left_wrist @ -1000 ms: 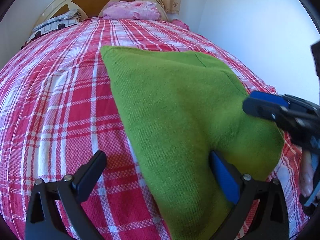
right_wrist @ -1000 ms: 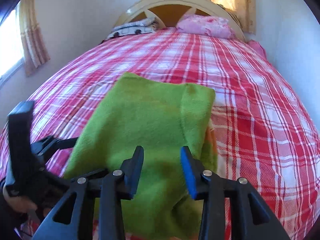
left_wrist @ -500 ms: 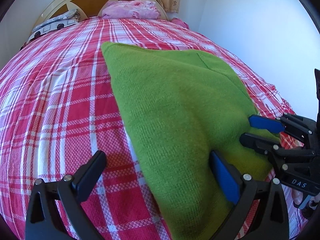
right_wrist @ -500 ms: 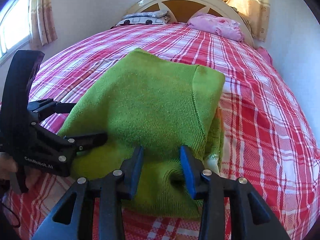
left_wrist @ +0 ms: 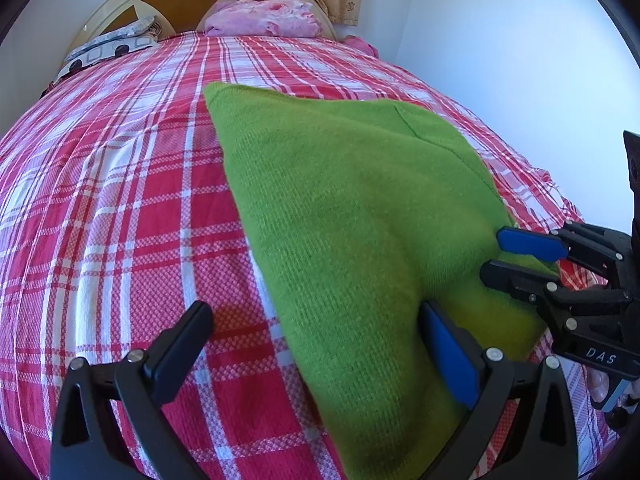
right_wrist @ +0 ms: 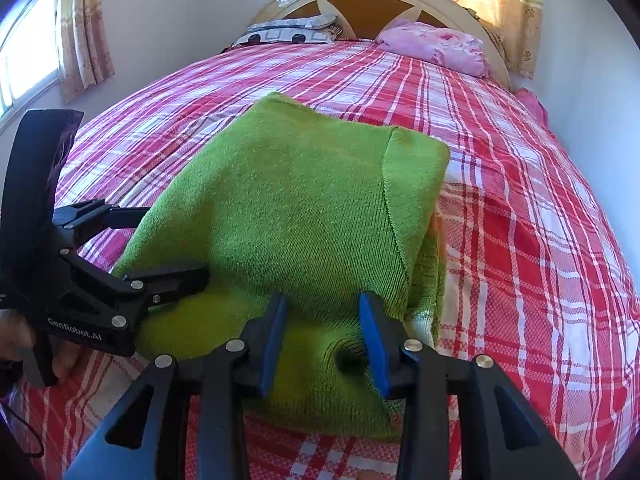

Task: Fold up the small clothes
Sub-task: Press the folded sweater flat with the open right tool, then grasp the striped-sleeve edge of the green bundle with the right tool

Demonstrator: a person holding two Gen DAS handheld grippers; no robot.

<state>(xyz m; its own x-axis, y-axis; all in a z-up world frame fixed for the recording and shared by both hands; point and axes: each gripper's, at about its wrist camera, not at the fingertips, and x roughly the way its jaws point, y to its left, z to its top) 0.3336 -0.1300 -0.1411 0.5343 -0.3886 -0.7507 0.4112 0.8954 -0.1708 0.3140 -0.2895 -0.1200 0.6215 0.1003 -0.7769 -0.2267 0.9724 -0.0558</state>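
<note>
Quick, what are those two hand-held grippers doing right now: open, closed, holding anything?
Left hand-held gripper: open wide over the edge of the green knitted garment.
Right hand-held gripper: partly open over the garment, gripping nothing.

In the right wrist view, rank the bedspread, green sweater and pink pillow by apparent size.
1. Bedspread
2. Sweater, though nearness inflates it
3. Pink pillow, far off, so its true size is unsure
</note>
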